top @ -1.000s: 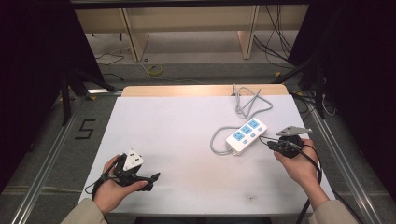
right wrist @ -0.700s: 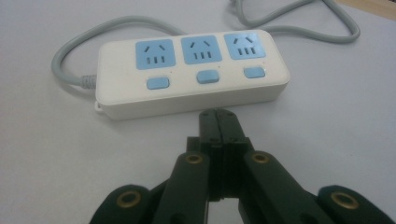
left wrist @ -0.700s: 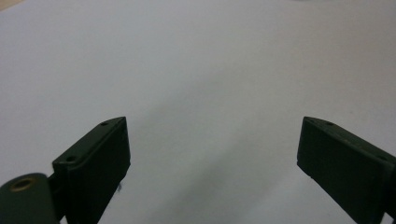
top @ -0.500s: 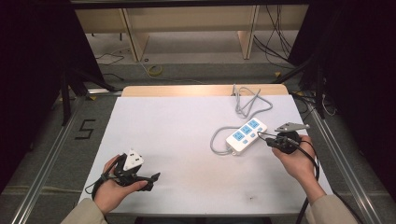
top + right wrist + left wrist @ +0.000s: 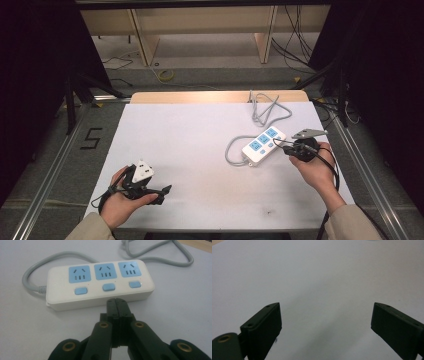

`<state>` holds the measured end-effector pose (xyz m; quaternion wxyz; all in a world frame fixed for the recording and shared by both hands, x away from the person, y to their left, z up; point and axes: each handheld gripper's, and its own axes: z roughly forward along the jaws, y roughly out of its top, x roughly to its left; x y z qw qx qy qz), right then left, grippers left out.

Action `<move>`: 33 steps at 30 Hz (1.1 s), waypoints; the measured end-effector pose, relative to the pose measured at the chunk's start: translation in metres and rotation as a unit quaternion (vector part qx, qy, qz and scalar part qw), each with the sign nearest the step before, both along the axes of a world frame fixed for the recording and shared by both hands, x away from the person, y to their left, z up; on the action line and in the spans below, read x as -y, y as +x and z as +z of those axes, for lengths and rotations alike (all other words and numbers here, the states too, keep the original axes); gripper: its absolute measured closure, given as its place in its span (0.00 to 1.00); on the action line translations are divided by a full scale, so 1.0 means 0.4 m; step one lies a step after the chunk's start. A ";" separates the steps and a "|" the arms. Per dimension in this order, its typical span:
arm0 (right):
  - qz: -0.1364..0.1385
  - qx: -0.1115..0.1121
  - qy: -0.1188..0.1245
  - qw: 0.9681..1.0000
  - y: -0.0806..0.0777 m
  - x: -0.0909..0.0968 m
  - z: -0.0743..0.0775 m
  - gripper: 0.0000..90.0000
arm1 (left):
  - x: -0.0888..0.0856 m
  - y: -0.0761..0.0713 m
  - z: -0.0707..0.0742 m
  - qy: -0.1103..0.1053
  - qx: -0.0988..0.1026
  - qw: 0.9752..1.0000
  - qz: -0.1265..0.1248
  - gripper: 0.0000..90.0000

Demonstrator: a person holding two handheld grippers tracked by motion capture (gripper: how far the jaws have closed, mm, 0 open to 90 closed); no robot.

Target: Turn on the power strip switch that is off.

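A white power strip (image 5: 264, 145) with three blue sockets and three blue switches lies on the right half of the white table (image 5: 200, 150). Its grey cable (image 5: 265, 110) loops toward the far edge. My right gripper (image 5: 281, 146) is shut with nothing in it, its tips just short of the strip's long side. In the right gripper view the shut jaws of my right gripper (image 5: 116, 300) point at the power strip (image 5: 100, 282) below the middle switch. My left gripper (image 5: 165, 191) rests at the near left and points right. In the left gripper view my left gripper (image 5: 325, 307) is open wide over bare table.
A wooden strip (image 5: 210, 96) borders the table's far edge, with shelving legs and floor cables beyond. Metal rails run along both sides, and a "5" mark (image 5: 91, 138) lies on the floor at left. A small dark speck (image 5: 270, 212) sits near the front edge.
My right gripper has moved a little left and forward, closing in on the power strip's side. The left gripper has stayed where it was.
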<state>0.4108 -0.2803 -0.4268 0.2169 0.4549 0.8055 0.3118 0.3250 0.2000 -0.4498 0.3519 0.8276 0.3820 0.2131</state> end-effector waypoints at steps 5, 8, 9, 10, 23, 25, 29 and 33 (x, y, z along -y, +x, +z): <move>0.001 -0.001 -0.001 1.000 0.005 -0.003 0.001 1.00 | 0.001 0.000 0.000 0.000 0.000 1.000 0.000 0.10; 0.002 0.000 -0.002 1.000 0.009 -0.007 0.001 1.00 | 0.000 0.000 0.000 0.000 0.000 1.000 -0.001 0.10; 0.003 0.000 -0.003 1.000 0.010 -0.007 0.001 1.00 | 0.000 0.000 0.000 -0.001 0.000 1.000 -0.001 0.10; 0.002 -0.001 -0.002 1.000 0.011 -0.009 0.001 1.00 | 0.000 0.000 0.000 -0.001 0.000 1.000 -0.001 0.10; 0.003 -0.006 -0.002 1.000 0.027 -0.012 0.003 1.00 | 0.001 0.000 0.000 -0.001 0.000 1.000 -0.002 0.11; 0.002 -0.008 -0.002 1.000 0.028 -0.013 0.003 1.00 | 0.001 0.000 0.000 -0.001 0.000 1.000 -0.001 0.11; 0.002 -0.009 -0.004 1.000 0.033 -0.015 0.003 1.00 | 0.000 0.000 0.000 0.000 0.000 1.000 -0.001 0.11; 0.003 -0.012 -0.004 1.000 0.037 -0.016 0.002 1.00 | 0.001 0.000 0.000 -0.001 0.000 1.000 -0.002 0.11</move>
